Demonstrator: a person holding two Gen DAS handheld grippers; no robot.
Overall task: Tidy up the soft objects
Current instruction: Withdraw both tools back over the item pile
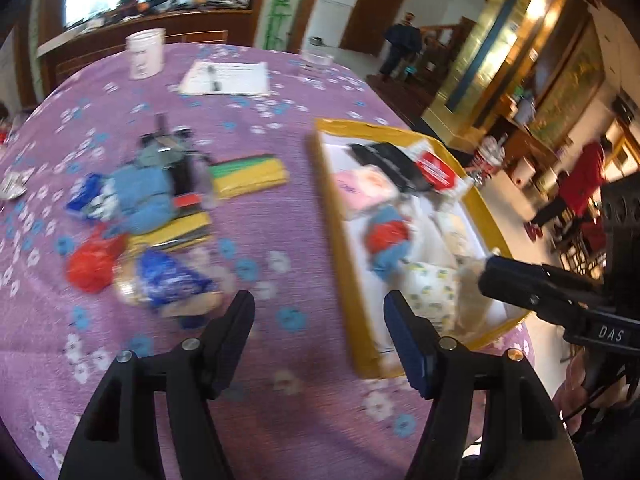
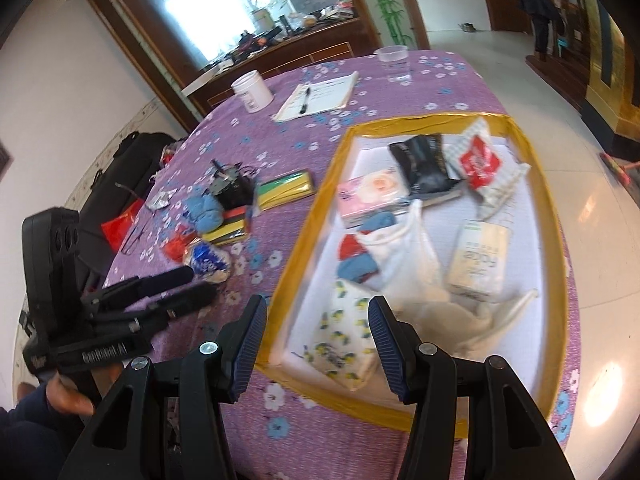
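A yellow-rimmed white tray (image 2: 558,248) holds several soft packs: a pink tissue pack (image 2: 370,196), a black pouch (image 2: 422,160), a red-and-white pack (image 2: 480,160), a lemon-print pack (image 2: 344,340) and white cloth (image 2: 408,256). The tray also shows in the left wrist view (image 1: 328,200). Left of it a loose pile lies on the purple cloth: a blue towel (image 1: 142,196), a red bag (image 1: 90,266), a blue-printed pack (image 1: 170,278), yellow-green sponges (image 1: 250,176). My left gripper (image 1: 320,316) is open and empty, above the cloth between pile and tray. My right gripper (image 2: 318,320) is open and empty over the tray's near corner.
At the table's far side stand a white tub (image 2: 252,90), a notepad with a pen (image 2: 318,96) and a clear cup (image 2: 394,64). A black gadget (image 2: 232,188) sits in the pile. The table edge drops to a tiled floor (image 2: 592,184) on the right.
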